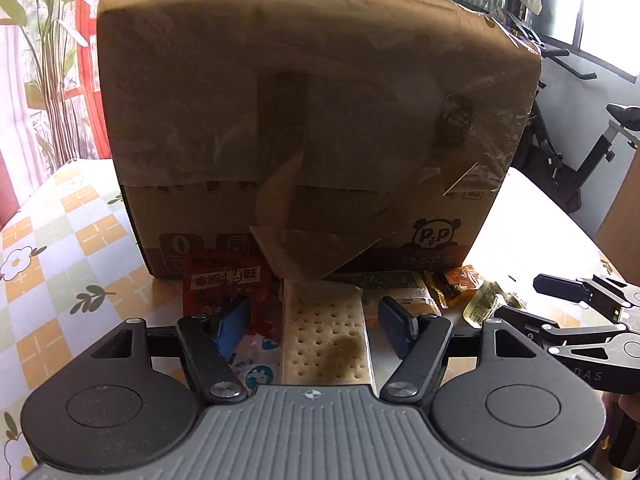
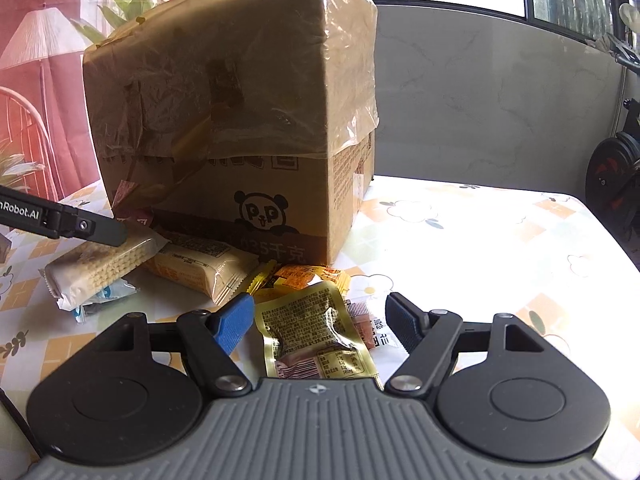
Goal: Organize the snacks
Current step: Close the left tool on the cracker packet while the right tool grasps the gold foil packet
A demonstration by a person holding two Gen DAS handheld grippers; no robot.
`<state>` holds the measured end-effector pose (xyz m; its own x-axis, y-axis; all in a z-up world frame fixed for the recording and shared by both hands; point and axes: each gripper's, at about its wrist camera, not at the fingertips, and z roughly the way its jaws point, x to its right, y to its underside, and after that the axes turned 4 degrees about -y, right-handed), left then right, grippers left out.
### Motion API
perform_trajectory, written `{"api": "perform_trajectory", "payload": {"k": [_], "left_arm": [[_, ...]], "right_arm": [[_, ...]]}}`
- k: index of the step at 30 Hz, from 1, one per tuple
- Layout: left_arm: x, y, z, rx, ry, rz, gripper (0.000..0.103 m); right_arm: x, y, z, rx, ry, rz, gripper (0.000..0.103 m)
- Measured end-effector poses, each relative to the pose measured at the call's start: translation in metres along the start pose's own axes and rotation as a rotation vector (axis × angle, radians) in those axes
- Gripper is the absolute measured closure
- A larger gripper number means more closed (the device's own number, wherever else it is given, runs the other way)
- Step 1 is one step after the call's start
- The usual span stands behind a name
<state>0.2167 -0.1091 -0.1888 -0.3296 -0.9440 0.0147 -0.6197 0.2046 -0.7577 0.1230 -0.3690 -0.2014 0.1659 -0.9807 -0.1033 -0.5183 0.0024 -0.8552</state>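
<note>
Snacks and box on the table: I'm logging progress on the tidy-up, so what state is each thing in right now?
Cardboard box: upright, top covered by a plastic bag.
Cracker pack: sealed, flat on the table, between the open left tongs, not gripped.
Gold pouch: sealed, flat, between the open right tongs, not gripped.
Red packet: sealed, lying against the box.
Orange packets: loose by the box.

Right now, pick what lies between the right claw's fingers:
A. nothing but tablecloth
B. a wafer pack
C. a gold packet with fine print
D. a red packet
C: in the right wrist view the gold packet lies flat on the tablecloth between the open fingers of the right claw, untouched by either; the wafer pack sits off to the left, under the left claw.
</note>
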Motion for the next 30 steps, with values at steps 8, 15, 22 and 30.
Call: {"api": "perform_trajectory", "payload": {"k": [8,15,22,30], "left_arm": [[0.011,0.006,0.019,-0.069,-0.014,0.017,0.031],[0.011,0.011,0.022,-0.065,-0.069,0.03,0.053],[0.001,0.011,0.003,-0.038,-0.044,-0.003,0.054],[-0.005,0.006,-0.022,0.033,-0.053,-0.016,0.053]], "right_arm": [[-0.004,0.0,0.007,-0.031,-0.01,-0.022,0.028],[-0.003,-0.001,0.012,-0.065,-0.011,-0.023,0.028],[-0.006,0.0,0.022,-0.116,-0.011,-0.043,0.028],[-0.01,0.001,0.025,-0.14,0.012,-0.071,0.028]]}}
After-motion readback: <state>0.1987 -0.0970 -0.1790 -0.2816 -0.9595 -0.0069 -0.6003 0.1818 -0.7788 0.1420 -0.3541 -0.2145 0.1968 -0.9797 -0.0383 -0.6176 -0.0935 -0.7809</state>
